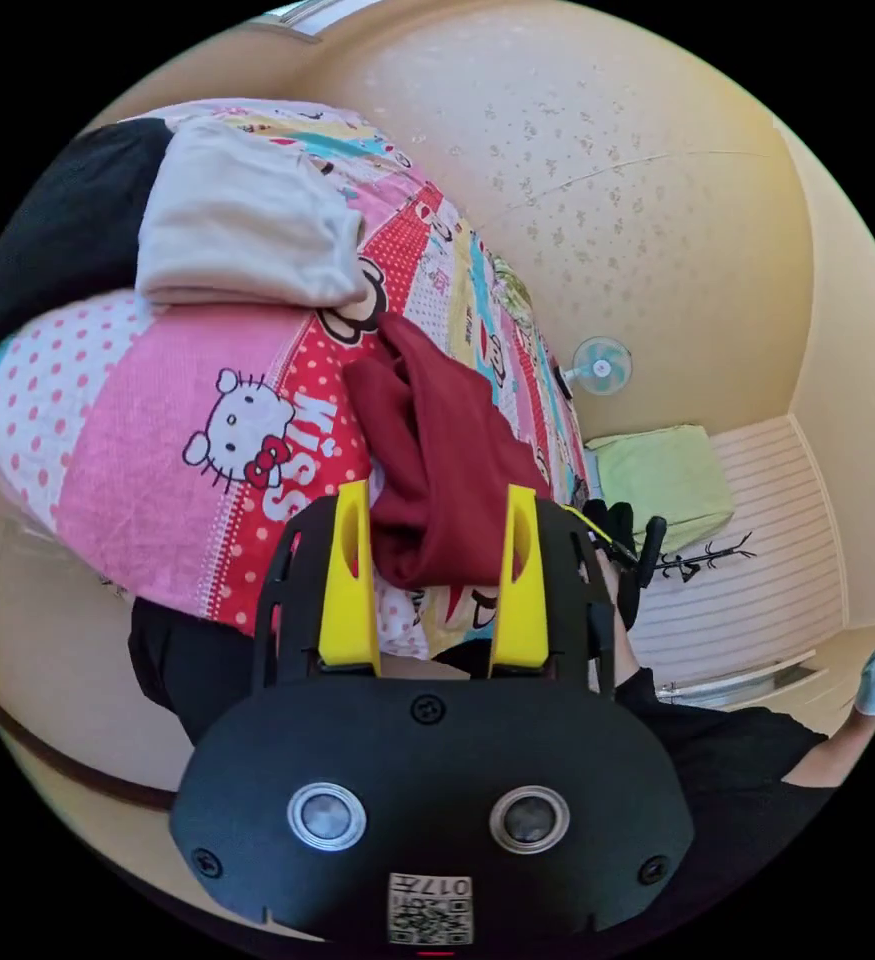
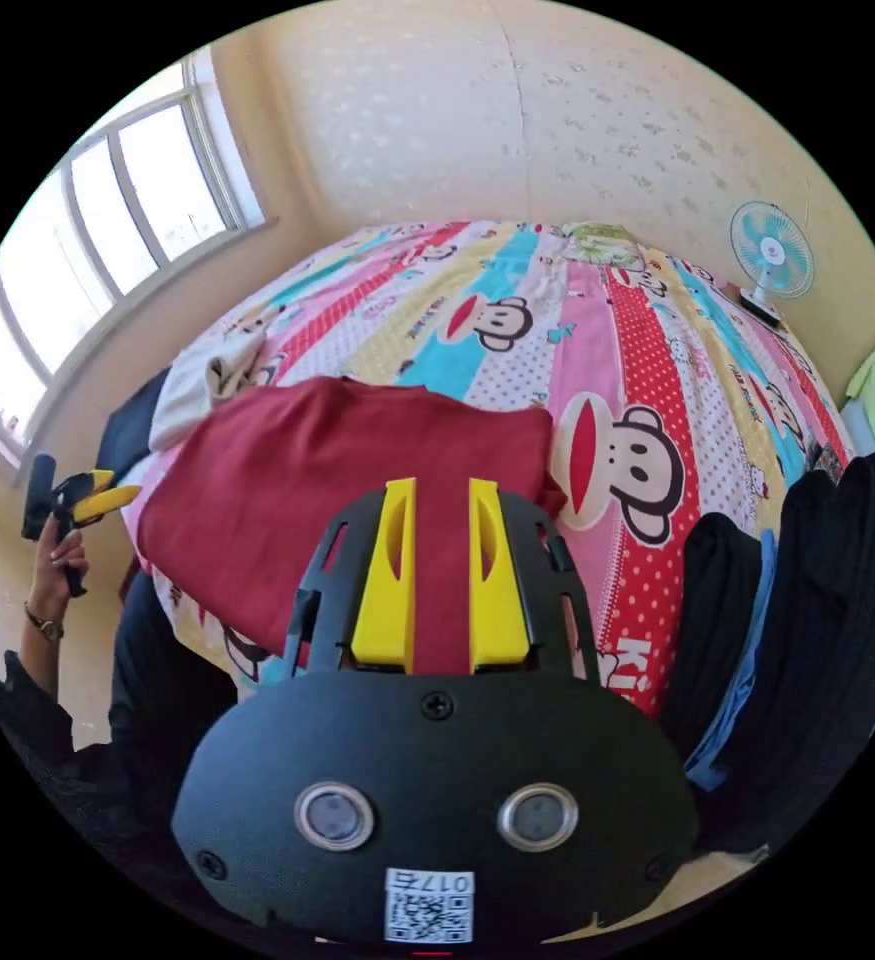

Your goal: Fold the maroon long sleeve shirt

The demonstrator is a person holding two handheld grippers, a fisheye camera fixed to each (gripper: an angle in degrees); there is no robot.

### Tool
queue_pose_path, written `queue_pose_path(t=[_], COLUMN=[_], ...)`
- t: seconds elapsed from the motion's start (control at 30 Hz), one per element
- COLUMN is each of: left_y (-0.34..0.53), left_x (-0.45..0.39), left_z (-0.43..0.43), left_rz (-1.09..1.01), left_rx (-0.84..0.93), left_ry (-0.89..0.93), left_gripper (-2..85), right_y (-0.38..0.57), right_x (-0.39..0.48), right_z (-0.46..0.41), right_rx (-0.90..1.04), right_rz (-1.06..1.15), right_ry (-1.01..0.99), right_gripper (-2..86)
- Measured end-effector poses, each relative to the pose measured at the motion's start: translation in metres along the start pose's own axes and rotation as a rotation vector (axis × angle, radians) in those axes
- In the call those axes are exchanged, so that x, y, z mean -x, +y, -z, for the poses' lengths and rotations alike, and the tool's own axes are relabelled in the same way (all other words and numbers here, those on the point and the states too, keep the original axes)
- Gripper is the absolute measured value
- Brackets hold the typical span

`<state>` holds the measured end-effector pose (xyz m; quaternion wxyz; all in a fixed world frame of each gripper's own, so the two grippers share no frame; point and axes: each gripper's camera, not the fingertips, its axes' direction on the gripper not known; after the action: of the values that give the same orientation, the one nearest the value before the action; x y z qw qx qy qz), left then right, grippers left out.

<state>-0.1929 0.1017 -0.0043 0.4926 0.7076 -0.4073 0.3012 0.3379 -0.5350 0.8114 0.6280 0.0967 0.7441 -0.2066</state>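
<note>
Lying folded on the cartoon-print bedspread [image 2: 657, 330], the maroon shirt [image 2: 357, 470] sat just beyond the right gripper [image 2: 442, 500], whose jaws stood nearly closed on nothing. The left gripper [image 1: 437, 510] hovered spread wide before the shirt's edge.

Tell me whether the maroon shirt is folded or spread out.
Folded. The maroon shirt lies on the bed as a compact rectangle, no sleeves trailing; the left gripper view shows its layers bunched.
</note>
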Motion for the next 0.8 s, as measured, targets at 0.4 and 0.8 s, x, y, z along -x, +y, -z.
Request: queue_pose_path(t=[0.4,0.8], left_y=[-0.004,0.03], left_x=[-0.018,-0.26], left_z=[-0.068,-0.292], left_rz=[0.067,-0.633], left_rx=[0.01,0.474], left_ry=[0.171,0.176], left_gripper=[5.0,2.8], right_y=[0.032,0.089], right_x=[-0.006,-0.098], right_z=[-0.022,0.095], right_rx=[0.126,0.01], right_rz=[-0.05,-0.371], right_ry=[0.112,-0.232], right_gripper=[1.2,1.6])
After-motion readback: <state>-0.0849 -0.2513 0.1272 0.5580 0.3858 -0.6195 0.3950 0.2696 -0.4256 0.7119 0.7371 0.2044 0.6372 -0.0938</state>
